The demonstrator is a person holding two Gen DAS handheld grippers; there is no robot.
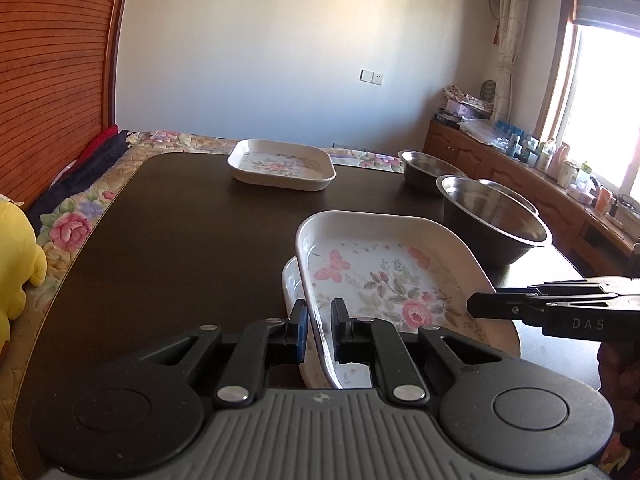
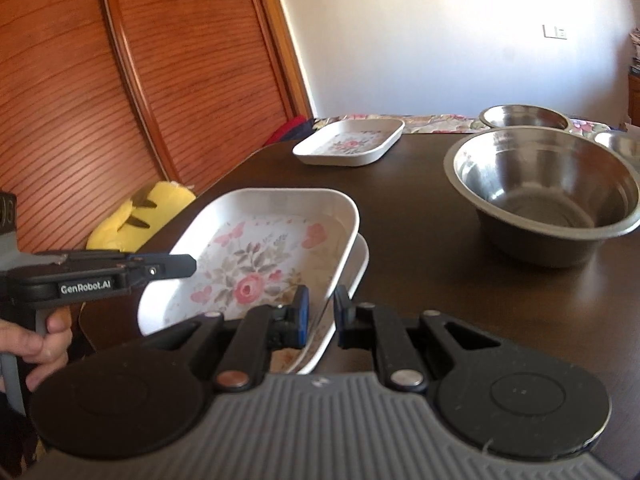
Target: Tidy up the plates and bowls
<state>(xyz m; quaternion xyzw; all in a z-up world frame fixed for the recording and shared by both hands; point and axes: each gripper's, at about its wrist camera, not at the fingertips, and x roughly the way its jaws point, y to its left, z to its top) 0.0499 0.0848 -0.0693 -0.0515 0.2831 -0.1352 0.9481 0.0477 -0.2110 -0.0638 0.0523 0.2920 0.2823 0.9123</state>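
Both claws gripped the same floral plate (image 1: 384,280) from opposite sides. The left claw (image 1: 320,330) had narrowed onto the rim nearest its camera, one pad inside the wall, one outside. The right claw (image 2: 320,316) did the same on the opposite rim. The plate sat tilted over a second plate (image 1: 292,280) of the same kind, partly nested, its raised edge toward 12 o'clock in the left wrist view. Whether the lower edge touched the plate beneath was unclear, likely yes.

A third floral plate (image 1: 282,164) lay alone on the dark worktop (image 1: 180,220) at 12 o'clock, well apart. A large steel bowl (image 2: 548,196) stood at 2 o'clock in the right wrist view, with a smaller steel bowl (image 2: 524,117) behind it and a sliver of another bowl (image 2: 618,146) at the right edge. A yellow plush toy (image 2: 140,218) sat off the worktop's left edge.

The step looked like seating the top plate into the stack. Risks:
- Uneven release by one claw would tip the plate and make it slide off the lower one.
- Smooth glazed rims, thin pinch: the plate could slip if the grip loosened mid-lowering.
- The stack sat near the worktop's front edge, so a shove could push it off.
- The nearby steel bowl could get clipped by the right claw on retreat.
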